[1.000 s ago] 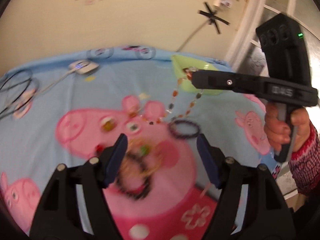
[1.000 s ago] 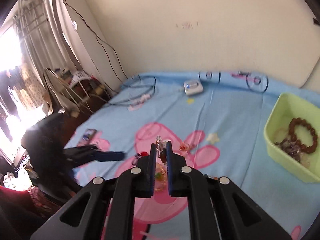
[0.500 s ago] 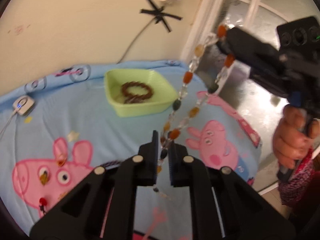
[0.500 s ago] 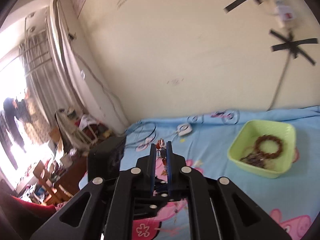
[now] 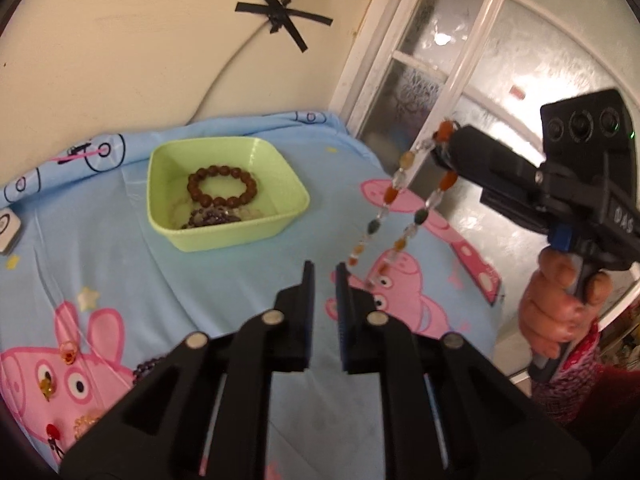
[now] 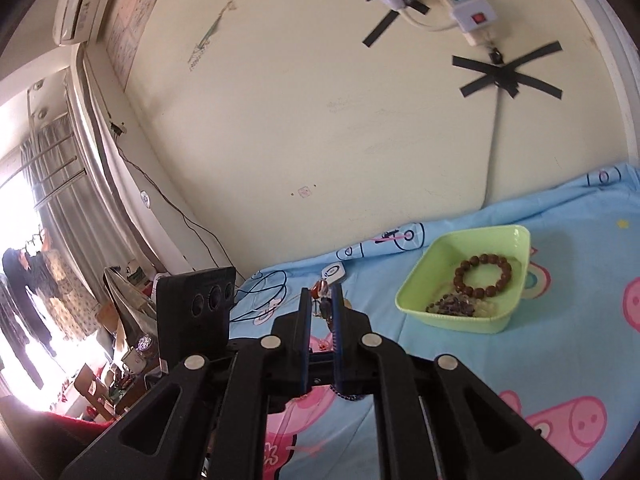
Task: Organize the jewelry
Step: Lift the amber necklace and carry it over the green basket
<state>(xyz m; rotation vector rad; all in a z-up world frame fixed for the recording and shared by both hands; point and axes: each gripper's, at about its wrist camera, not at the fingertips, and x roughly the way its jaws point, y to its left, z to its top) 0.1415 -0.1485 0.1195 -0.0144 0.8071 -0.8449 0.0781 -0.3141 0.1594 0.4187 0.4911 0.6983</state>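
Note:
My right gripper [image 5: 444,148] is shut on a long bead necklace [image 5: 394,196] and holds it high, to the right of the green tray [image 5: 224,236]; the strand hangs down past my left gripper's right finger. In the right wrist view the right gripper [image 6: 322,300] pinches the necklace [image 6: 322,290]. My left gripper [image 5: 324,276] stands nearly closed and empty, low over the blue cloth. The tray [image 6: 416,300] holds a brown bead bracelet [image 5: 222,186] and darker strands [image 5: 212,218].
Small jewelry pieces [image 5: 68,350] and a dark bead bracelet [image 5: 146,368] lie on the Peppa Pig cloth [image 5: 120,280] at lower left. A white device [image 5: 8,226] sits at the left edge. The bed's edge and a glass door [image 5: 440,60] are at right.
The left gripper closed onto the hanging necklace half a second ago; now its jaws have parted slightly and the strand hangs free beside them. The right gripper has lifted the necklace further.

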